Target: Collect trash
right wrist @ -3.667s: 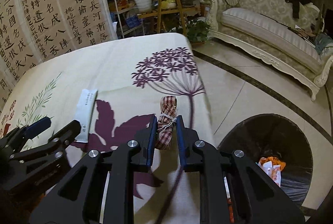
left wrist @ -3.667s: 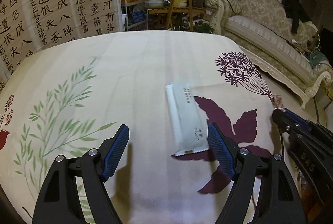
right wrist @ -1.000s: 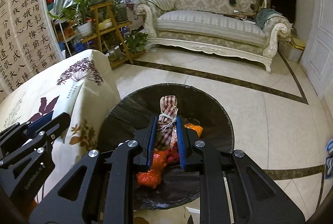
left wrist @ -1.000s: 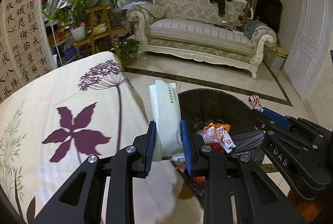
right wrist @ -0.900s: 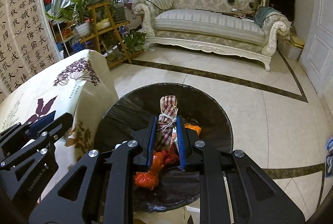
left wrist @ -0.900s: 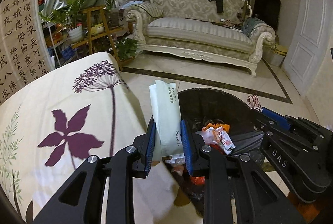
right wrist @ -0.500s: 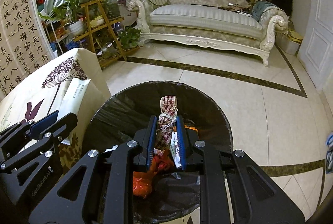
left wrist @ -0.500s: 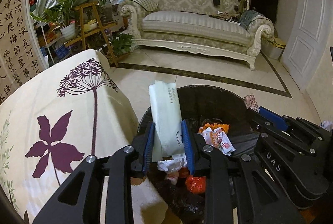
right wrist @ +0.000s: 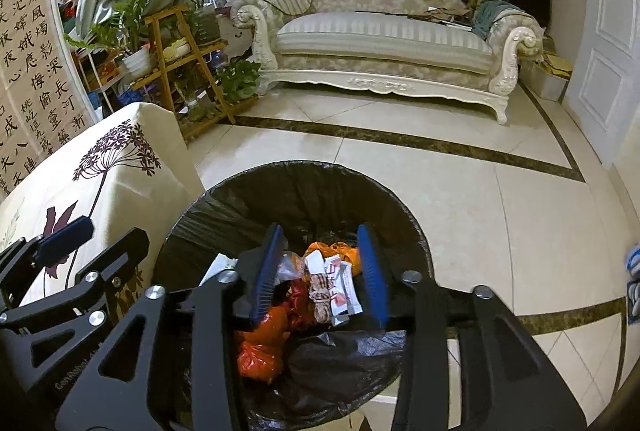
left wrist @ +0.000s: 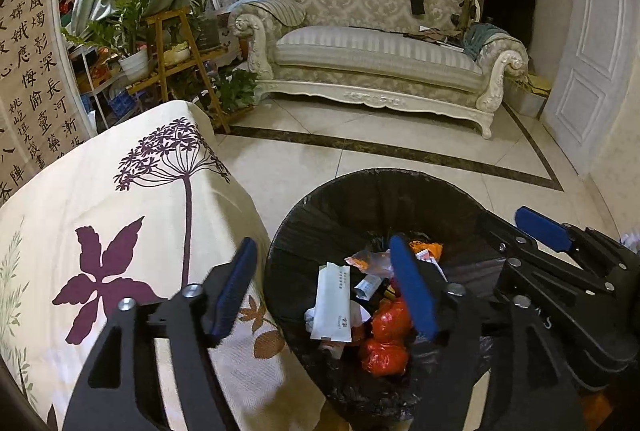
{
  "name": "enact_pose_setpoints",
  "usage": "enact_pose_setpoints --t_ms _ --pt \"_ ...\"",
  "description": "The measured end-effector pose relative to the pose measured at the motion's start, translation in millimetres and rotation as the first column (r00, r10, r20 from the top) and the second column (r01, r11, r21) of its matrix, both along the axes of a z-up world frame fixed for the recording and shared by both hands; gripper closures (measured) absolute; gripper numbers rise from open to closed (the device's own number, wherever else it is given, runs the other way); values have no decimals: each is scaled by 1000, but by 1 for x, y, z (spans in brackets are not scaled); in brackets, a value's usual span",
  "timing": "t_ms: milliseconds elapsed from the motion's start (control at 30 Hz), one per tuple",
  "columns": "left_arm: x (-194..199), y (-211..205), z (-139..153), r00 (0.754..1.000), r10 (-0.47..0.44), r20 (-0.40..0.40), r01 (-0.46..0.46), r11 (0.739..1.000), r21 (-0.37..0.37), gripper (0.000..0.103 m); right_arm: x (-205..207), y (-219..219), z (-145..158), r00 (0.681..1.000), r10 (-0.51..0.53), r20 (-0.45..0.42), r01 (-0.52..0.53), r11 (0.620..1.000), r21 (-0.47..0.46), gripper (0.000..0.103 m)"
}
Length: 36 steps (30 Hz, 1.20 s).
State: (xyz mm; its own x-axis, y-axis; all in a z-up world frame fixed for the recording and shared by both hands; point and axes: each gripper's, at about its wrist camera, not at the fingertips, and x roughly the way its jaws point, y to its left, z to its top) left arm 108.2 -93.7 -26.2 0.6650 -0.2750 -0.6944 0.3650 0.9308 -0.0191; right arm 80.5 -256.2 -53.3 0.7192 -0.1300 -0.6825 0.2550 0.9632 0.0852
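Below and between the spread fingers of the left gripper (left wrist: 324,291), inside the black-lined bin (left wrist: 384,187): the white packet (left wrist: 333,303), lying flat on the heap of orange and red wrappers (left wrist: 386,335), clear of both pads. Same story under the right gripper (right wrist: 320,267): the checked cloth bundle (right wrist: 320,295), resting among the wrappers in the bin, touching neither pad. Both pairs of jaws apart and empty, having just been opening, the left pair wider than the right. To the left of the left gripper, the flowered tablecloth (left wrist: 120,199) hanging over the table edge just beside the bin; to its right, the right gripper, hanging over the bin's far side. Farther ahead, tiled floor (left wrist: 360,151), then the cream sofa (left wrist: 376,51) and the plant stand (left wrist: 176,47), well apart from the work.

Step in hand, by the look of it: the drop, with both pieces released into the bin. Next, probably: lift both grippers clear of the rim, swing back left toward the table and look for more trash there. No telling from here whether any remains; only a corner of the cloth in view, with nothing lying on it. Worth care: keeping the open fingers from snagging the bin liner on the way out.
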Motion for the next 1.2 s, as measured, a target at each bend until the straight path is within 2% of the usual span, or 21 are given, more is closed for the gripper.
enact_pose_setpoints --t_ms 367,800,967,1200 --pt "-28 20 13 998 26 49 -27 1000 14 23 -31 12 12 1000 -1 26 1 1000 -20 41" --pt "-75 53 30 992 75 104 -77 997 10 19 -79 31 27 998 -5 62 7 999 -32 39" --pt "-88 63 38 989 92 120 -92 996 -2 19 -95 38 35 997 6 76 -2 999 -45 33" --pt "-104 83 42 985 116 124 -114 993 -22 18 -115 49 44 995 21 97 -16 999 -49 33"
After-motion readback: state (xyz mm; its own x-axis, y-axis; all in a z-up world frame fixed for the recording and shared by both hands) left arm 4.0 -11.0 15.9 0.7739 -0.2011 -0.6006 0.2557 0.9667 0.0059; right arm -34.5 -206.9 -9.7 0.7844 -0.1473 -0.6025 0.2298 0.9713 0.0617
